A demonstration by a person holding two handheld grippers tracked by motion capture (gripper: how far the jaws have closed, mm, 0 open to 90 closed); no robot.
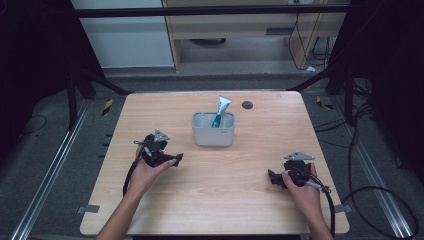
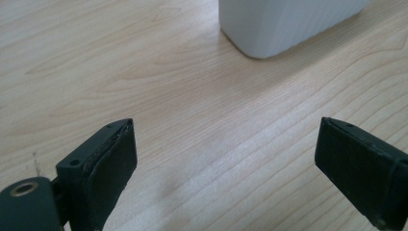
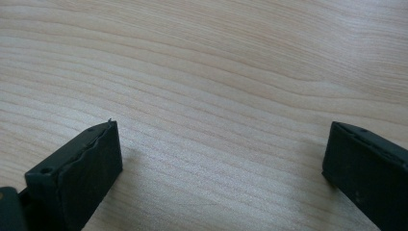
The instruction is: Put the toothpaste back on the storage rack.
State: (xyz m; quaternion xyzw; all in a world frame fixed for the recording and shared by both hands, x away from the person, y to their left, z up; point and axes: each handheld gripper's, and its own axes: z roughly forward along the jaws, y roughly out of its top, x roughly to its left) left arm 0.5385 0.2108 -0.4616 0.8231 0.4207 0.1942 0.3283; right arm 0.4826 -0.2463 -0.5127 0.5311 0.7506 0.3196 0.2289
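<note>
A white rectangular holder [image 1: 213,131] stands at the table's middle back, with a blue-and-white toothpaste tube [image 1: 221,111] upright in its right compartment. My left gripper [image 1: 175,160] rests low at the left, pointing right, a short way front-left of the holder. Its jaws are wide apart over bare wood [image 2: 223,159], and the holder's corner [image 2: 284,24] lies ahead of them. My right gripper [image 1: 272,177] sits at the front right, pointing left. Its jaws also stand wide apart with only wood grain between them [image 3: 223,163].
The light wooden table [image 1: 215,200] has a small dark round grommet [image 1: 247,104] near its back edge, right of the holder. Cables trail from both grippers toward the front edge. Dark floor, black frame legs and wires surround the table.
</note>
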